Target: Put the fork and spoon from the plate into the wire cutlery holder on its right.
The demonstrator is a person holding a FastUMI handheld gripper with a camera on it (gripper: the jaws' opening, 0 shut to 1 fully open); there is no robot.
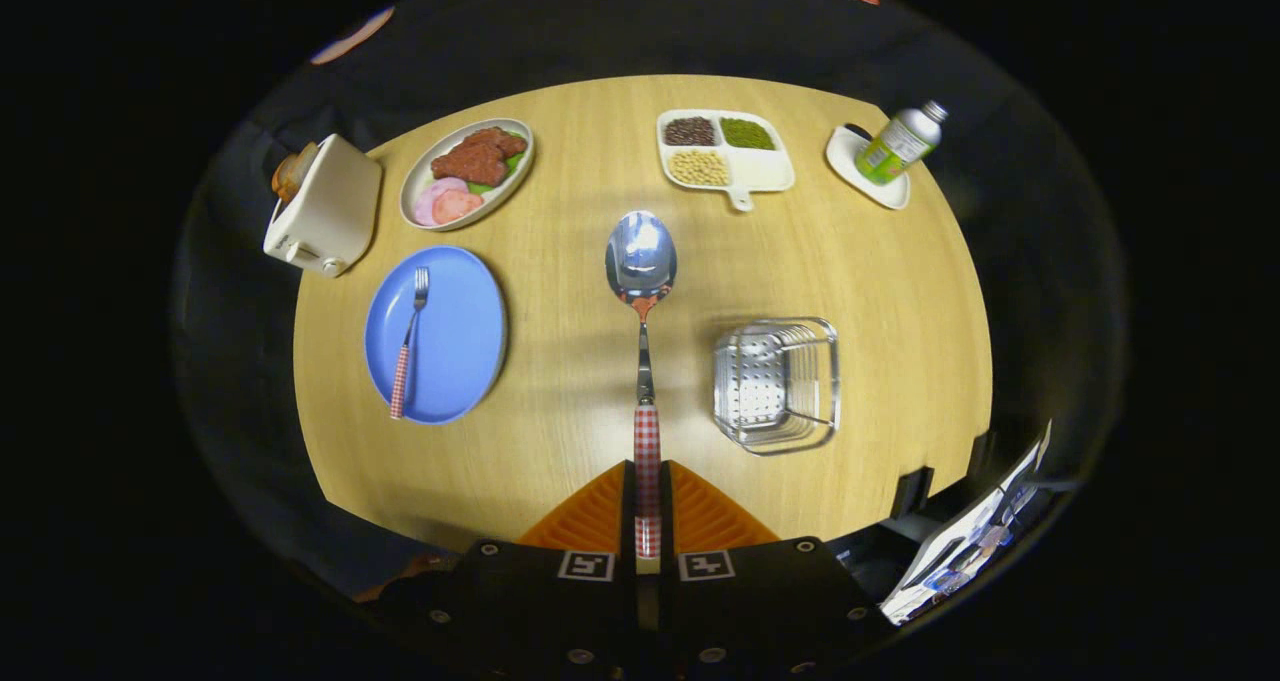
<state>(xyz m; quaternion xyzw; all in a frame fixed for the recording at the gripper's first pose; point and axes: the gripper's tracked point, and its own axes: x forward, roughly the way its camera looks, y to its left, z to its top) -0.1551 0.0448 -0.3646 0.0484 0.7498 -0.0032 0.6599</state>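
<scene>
The checked handle of a shiny metal spoon (641, 261) is clamped between the closed fingers (647, 521), its long axis pointing straight ahead, bowl far over the wooden table (880, 291). To the left, a fork (409, 341) with the same checked handle is laid on the round blue plate (460, 346), tines pointing away. The wire cutlery holder (776, 384), with a perforated metal base, is seen empty on the right.

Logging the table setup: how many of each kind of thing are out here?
Cutlery: 2, spoon held between the gripper fingers, fork
Dishes: 4, blue plate, meat plate, divided tray, saucer
Wire cutlery holder: 1
Toaster: 1
Bottle: 1
Total: 9
</scene>
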